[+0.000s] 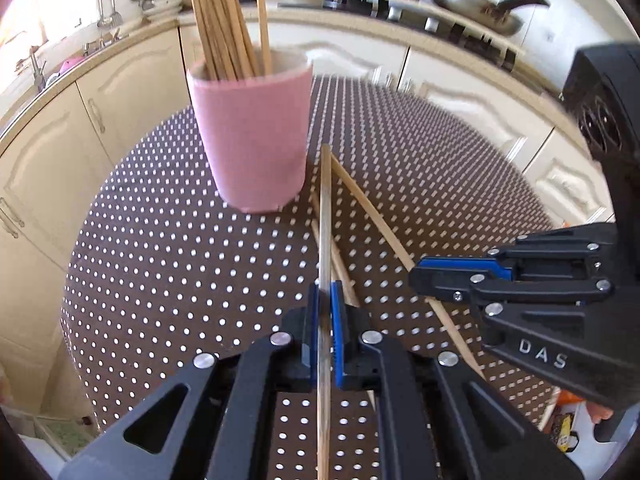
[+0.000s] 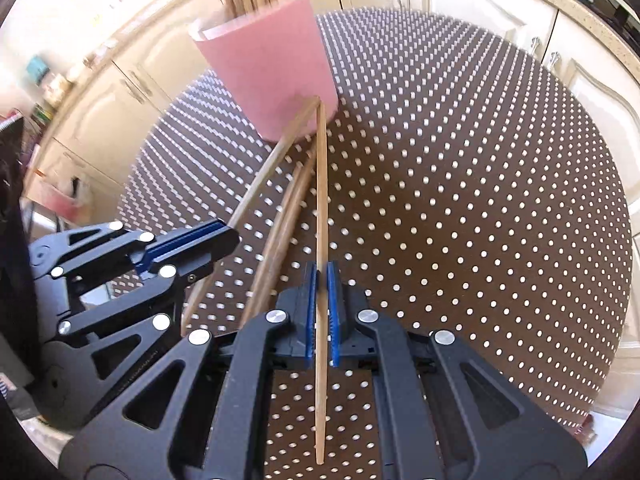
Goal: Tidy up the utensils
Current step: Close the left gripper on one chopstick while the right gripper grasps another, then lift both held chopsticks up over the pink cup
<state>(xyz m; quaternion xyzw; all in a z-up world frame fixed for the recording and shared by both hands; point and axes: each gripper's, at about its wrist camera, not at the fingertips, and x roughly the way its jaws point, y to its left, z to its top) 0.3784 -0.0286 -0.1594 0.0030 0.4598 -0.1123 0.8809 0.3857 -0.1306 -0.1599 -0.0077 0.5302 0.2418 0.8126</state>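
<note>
The left tongs [image 1: 325,332] are clamped on one chopstick [image 1: 325,240], its near end cut off by the frame. The right tongs [image 2: 321,312] pinch another chopstick [image 2: 321,200]; both tips meet near the pink cup [image 2: 268,60]. Two more loose chopsticks [image 2: 280,232] lie on the dotted table [image 2: 460,200], partly hidden behind the tongs. The cup holds a bundle of chopsticks [image 1: 224,20], their tops cut off.

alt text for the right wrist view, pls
The right gripper is shut on one wooden chopstick, whose far tip reaches a pink cup of chopsticks on a brown dotted table. At left, the left gripper holds another chopstick; two more lie between.
</note>
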